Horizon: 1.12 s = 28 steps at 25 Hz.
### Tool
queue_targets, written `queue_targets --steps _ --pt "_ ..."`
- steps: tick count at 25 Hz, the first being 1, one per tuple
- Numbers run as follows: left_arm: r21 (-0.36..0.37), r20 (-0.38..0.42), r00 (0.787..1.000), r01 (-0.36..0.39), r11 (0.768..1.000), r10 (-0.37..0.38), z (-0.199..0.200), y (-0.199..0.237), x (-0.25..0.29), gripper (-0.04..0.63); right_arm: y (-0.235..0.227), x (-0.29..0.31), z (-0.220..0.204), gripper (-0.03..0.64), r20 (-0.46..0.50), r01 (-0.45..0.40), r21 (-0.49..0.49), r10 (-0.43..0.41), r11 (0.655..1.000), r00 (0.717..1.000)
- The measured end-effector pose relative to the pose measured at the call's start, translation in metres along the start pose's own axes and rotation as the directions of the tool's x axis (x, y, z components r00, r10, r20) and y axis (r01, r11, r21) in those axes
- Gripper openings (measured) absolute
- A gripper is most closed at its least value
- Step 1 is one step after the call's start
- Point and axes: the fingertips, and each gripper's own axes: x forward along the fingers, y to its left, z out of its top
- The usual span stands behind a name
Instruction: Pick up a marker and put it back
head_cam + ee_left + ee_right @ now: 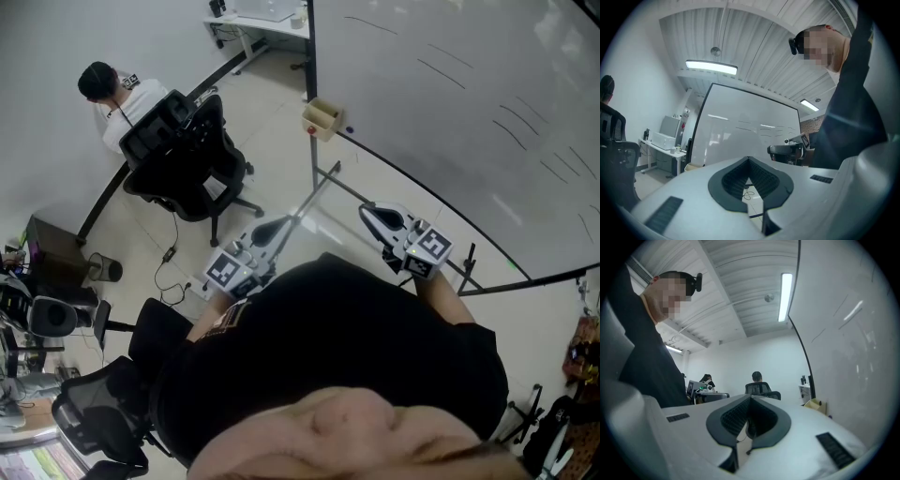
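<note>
Only faint, unreadable strokes mark the whiteboard (450,112), before which the left gripper (279,225) and right gripper (367,212) hover closed, empty, over pale floor (277,141).

Black office chair (199,178), seated person (122,101)

No words, numbers or brand names legible anywhere. Only a few faint, thin dark pen strokes on the large white whiteboard (450,112), too short and pale to read as letters. Black-and-white square code patterns on the left gripper (272,231) and the right gripper (377,217), not print. Small dark rectangular patches (665,213) on the grey gripper shells in both gripper views, too blurred to read.
</note>
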Motion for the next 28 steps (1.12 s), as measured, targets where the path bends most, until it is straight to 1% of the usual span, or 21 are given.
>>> queue_targets --steps 2,3,4,6,7,8,10,12,13,16,21,24,26,28 --pt "-0.003 0.001 1.0 0.006 1.0 -0.006 0.004 0.003 -0.001 -0.008 0.0 -0.001 0.033 -0.002 0.029 0.04 -0.12 -0.037 0.992 0.999" --pt "-0.002 0.004 1.0 0.007 1.0 -0.007 0.006 0.005 -0.002 -0.008 0.0 -0.003 0.057 -0.002 0.053 0.069 -0.201 -0.059 0.977 0.997" --pt "-0.002 0.008 1.0 0.007 1.0 -0.007 0.008 0.006 -0.002 -0.008 0.0 -0.006 0.082 -0.002 0.084 0.101 -0.287 -0.081 0.953 0.993" --pt "0.001 0.012 1.0 0.004 1.0 -0.004 0.01 0.007 -0.001 -0.008 0.005 -0.016 0.129 -0.002 0.158 0.165 -0.442 -0.104 0.882 0.982" --pt "0.005 0.013 1.0 0.005 1.0 -0.005 0.011 0.006 -0.001 -0.008 0.009 -0.022 0.148 -0.002 0.196 0.192 -0.499 -0.107 0.845 0.975" --pt "0.009 0.013 1.0 0.009 1.0 -0.009 0.011 0.004 0.0 -0.008 0.015 -0.028 0.164 -0.002 0.229 0.217 -0.54 -0.106 0.813 0.968" --pt "0.015 0.011 1.0 0.021 1.0 -0.021 0.01 -0.001 0.003 -0.008 0.025 -0.04 0.186 -0.002 0.282 0.256 -0.59 -0.103 0.766 0.954" --pt "0.018 0.008 0.999 0.031 0.999 -0.031 0.009 -0.004 0.005 -0.008 0.031 -0.048 0.196 -0.002 0.305 0.284 -0.62 -0.108 0.732 0.946" --pt "0.02 0.007 0.999 0.035 0.999 -0.035 0.009 -0.005 0.006 -0.008 0.033 -0.051 0.197 -0.002 0.308 0.292 -0.63 -0.113 0.72 0.945" --pt "0.021 0.004 0.999 0.046 0.999 -0.046 0.007 -0.008 0.009 -0.008 0.034 -0.057 0.197 -0.002 0.304 0.303 -0.643 -0.128 0.704 0.944" --pt "0.032 0.009 0.998 0.058 0.998 -0.058 0.01 -0.013 0.014 -0.008 0.032 -0.061 0.195 -0.002 0.302 0.306 -0.636 -0.137 0.709 0.943" --pt "0.059 0.016 0.998 0.053 0.997 -0.054 0.015 -0.016 0.014 -0.008 0.029 -0.064 0.189 -0.003 0.298 0.301 -0.615 -0.138 0.729 0.945" --pt "0.104 0.023 0.999 0.043 0.994 -0.046 0.027 -0.014 0.014 -0.008 0.026 -0.065 0.185 -0.003 0.294 0.296 -0.593 -0.14 0.749 0.945" --pt "0.16 0.044 0.999 0.022 0.987 -0.029 0.047 -0.009 0.012 -0.008 0.022 -0.061 0.182 -0.003 0.288 0.286 -0.576 -0.137 0.766 0.948"
